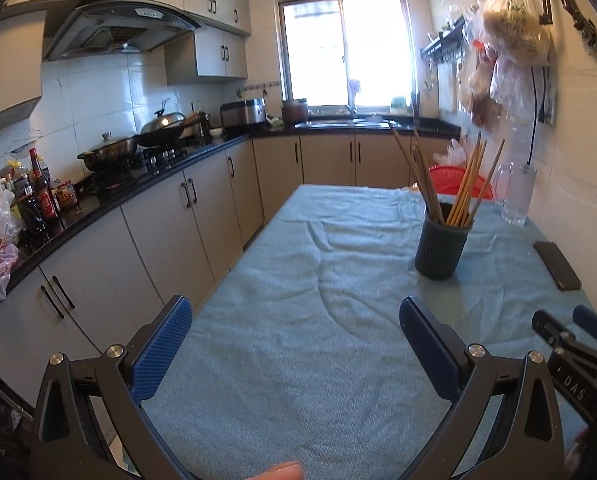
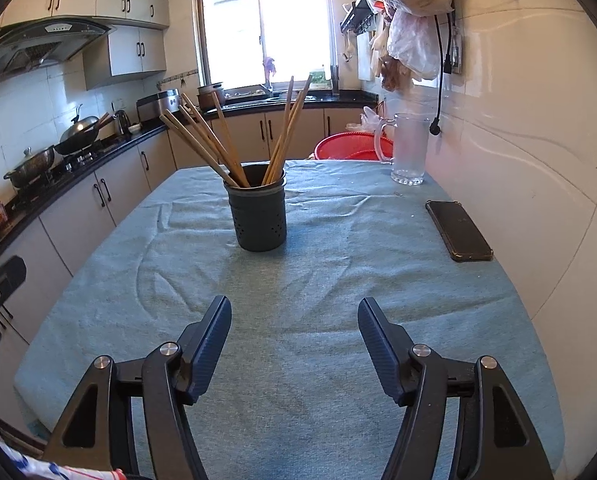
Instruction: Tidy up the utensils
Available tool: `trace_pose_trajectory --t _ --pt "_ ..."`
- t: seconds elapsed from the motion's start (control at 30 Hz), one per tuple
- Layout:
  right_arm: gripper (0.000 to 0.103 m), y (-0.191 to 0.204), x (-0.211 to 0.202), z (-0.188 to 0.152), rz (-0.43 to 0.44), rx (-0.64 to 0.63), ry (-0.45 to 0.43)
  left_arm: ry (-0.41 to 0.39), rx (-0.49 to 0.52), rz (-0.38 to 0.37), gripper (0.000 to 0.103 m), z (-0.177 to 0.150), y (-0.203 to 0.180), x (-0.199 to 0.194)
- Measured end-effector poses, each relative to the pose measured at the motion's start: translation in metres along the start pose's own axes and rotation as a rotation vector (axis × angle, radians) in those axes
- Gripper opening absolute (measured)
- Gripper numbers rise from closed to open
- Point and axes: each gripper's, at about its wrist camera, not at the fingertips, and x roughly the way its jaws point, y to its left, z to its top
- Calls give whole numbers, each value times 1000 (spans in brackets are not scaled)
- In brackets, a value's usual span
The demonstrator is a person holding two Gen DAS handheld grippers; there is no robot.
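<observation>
A dark grey perforated holder (image 2: 258,216) stands upright on the blue-green cloth of the table (image 2: 338,280). Several wooden chopsticks (image 2: 218,140) stand in it, fanned left and right. In the left wrist view the holder (image 1: 442,246) and chopsticks (image 1: 464,180) sit at the far right. My left gripper (image 1: 294,320) is open and empty above the near cloth. My right gripper (image 2: 294,322) is open and empty, in front of the holder and apart from it; it also shows in the left wrist view (image 1: 570,326).
A black phone (image 2: 458,230) lies flat near the right wall. A clear glass jug (image 2: 408,148) stands at the far right corner, a red basket (image 2: 352,146) behind the table. A kitchen counter (image 1: 110,200) with pots runs along the left. Bags (image 2: 412,20) hang on the right wall.
</observation>
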Motion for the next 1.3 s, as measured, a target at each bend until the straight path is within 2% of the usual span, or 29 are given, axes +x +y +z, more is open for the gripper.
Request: trace_pose_trajectory --t 0.8,1.3 --pt "73 7 6 -2 -52 -42 2 138 -1 -91 103 -11 -4 26" --pt "75 12 4 -4 -61 -60 0 150 15 -100 103 -16 -4 30"
